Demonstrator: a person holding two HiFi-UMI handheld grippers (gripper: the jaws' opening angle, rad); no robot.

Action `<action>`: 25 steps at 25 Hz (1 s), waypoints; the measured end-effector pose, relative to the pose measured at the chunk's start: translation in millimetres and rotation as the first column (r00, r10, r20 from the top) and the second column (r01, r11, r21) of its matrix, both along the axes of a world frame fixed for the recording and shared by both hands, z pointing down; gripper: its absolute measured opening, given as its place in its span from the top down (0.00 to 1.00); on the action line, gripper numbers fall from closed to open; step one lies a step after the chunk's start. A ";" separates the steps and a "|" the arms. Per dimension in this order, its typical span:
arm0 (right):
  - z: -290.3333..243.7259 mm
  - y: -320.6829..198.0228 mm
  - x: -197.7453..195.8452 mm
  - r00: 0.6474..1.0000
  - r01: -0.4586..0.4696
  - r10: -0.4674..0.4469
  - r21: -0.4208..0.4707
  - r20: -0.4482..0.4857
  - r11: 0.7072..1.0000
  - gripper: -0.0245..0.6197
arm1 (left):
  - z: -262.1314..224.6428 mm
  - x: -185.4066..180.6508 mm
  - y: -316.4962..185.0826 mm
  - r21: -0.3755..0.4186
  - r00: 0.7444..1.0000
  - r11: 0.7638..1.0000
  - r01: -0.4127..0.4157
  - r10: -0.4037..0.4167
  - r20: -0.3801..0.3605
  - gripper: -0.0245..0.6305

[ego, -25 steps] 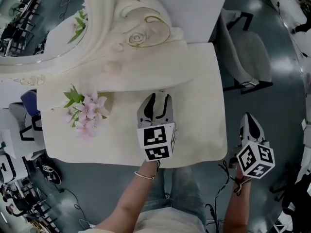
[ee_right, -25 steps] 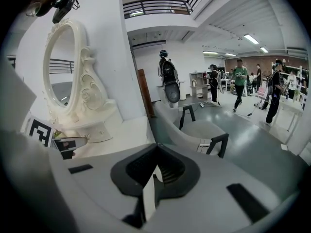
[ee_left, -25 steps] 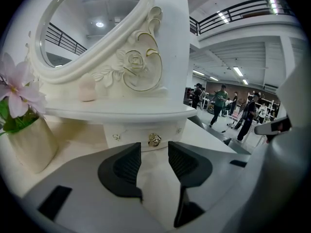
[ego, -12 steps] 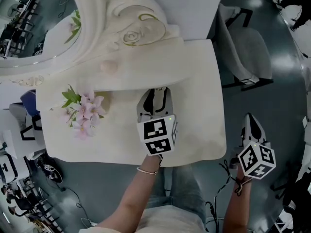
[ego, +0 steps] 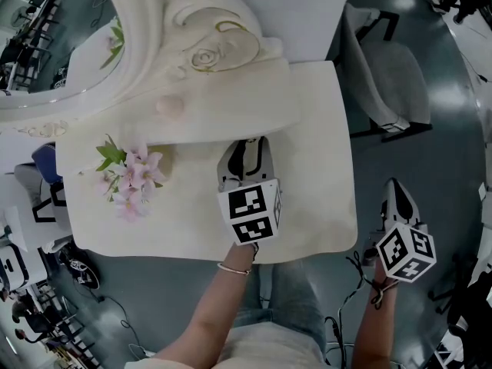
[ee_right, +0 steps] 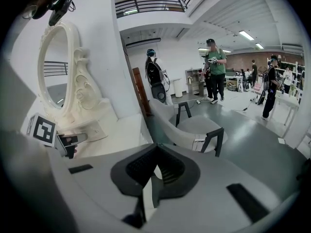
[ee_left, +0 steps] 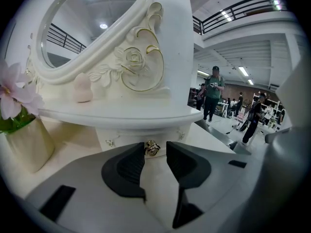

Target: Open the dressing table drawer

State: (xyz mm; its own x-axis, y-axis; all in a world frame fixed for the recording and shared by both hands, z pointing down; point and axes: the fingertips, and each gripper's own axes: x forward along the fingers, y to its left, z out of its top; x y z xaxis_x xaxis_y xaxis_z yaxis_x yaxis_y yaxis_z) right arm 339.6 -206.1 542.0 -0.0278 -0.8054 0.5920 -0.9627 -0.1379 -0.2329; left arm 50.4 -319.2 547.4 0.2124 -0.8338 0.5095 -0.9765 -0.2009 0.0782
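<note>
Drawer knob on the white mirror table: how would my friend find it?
Start at the big white dressing table with the oval mirror. Under the curved shelf below the mirror sits a small drawer, and the knob is in the middle of its front. It is the only shiny gold bit there, shaped like a little flower; the curly decorations beside it are pale.

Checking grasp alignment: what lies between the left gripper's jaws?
In the left gripper view: the drawer's gold rose-shaped metal knob, unclamped; the left gripper's jaws have just been closing.
</note>
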 end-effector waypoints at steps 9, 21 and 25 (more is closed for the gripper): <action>4.4 1.0 -2.9 1.000 0.000 0.000 -0.010 0.010 1.000 0.95 | 0.6 -3.7 -0.6 -0.010 0.999 1.000 0.029 -0.029 0.015 0.79; 6.0 -4.6 -3.1 1.000 -0.012 0.012 -0.004 0.015 1.000 0.95 | 0.9 -3.6 -1.0 -0.019 0.999 0.999 0.029 -0.028 0.024 0.80; 6.0 -6.1 -2.2 1.000 -0.018 0.018 -0.001 0.014 1.000 0.95 | 1.7 -3.4 -0.7 -0.025 1.000 0.999 0.019 -0.019 0.020 0.80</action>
State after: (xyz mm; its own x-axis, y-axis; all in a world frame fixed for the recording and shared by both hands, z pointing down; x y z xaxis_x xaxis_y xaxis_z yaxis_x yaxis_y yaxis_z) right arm 337.4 -212.3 548.0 -0.0216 -0.8052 0.5927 -0.9567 -0.1554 -0.2460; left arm 47.0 -319.9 549.0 0.1862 -0.8243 0.5346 -0.9815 -0.1804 0.0636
